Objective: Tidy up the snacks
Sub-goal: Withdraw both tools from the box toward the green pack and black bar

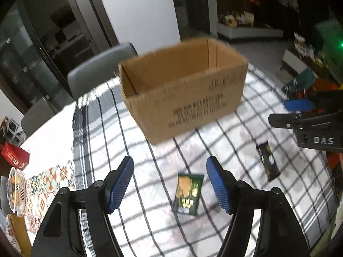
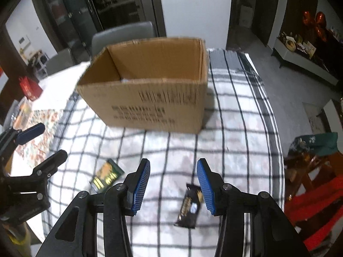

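Left gripper (image 1: pixel 169 184) jaws apart, empty, above green snack packet (image 1: pixel 188 193) lying flat on checked tablecloth (image 1: pixel 235 192), long axis running away toward the box. Right gripper (image 2: pixel 173 185) likewise apart, over black snack packet (image 2: pixel 189 206), lengthwise similar. Beyond, open cardboard box (image 2: pixel 150 102) near the table's far edge; only right wrist view shows something pale inside.

Table w/ checked cloth (image 1: pixel 225 141): open cardboard box (image 1: pixel 184 98), green snack pkt (image 1: pixel 188 193), dark snack pkt (image 2: pixel 189 206)
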`<state>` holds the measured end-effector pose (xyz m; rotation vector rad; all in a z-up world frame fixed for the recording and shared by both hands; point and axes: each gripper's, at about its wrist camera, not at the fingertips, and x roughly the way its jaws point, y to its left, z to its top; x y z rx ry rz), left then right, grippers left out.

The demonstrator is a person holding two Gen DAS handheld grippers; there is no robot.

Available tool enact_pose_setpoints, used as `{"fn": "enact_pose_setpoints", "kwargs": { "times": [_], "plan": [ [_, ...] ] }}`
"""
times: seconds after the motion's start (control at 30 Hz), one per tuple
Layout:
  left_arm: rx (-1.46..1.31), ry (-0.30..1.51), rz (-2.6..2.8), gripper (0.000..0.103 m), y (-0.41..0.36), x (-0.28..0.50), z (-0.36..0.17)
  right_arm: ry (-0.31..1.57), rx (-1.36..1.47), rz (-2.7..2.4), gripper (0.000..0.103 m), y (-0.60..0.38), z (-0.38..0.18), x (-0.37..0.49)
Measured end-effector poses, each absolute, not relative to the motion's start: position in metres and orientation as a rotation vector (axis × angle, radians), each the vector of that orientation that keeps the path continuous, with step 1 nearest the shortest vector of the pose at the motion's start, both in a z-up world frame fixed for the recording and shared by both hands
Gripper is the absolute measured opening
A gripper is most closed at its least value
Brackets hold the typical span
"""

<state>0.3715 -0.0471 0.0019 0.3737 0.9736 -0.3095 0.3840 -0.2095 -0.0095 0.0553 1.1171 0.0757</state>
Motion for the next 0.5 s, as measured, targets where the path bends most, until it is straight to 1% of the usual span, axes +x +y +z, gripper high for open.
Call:
{"fn": "enact_pose_setpoints", "kwargs": {
  "times": [0.03,0.23,0.5],
  "plan": [
    [0.38,0.993,-0.305,0.07,-0.047,0.372,-0.006,1.133,0.045,0.07,0.058,-0.209,-0.015,0.383],
    [0.381,1.158,-0.334,0.07,-0.041,0.376,-0.051,1.247,0.008,0.025,0.058,-0.212,-0.053,0.377],
    [0.408,1.268,-0.338,0.07,-0.043,0.379,-0.092,1.361,0.038,-0.001,0.058,-0.216,-0.091,0.379]
  ]
}}
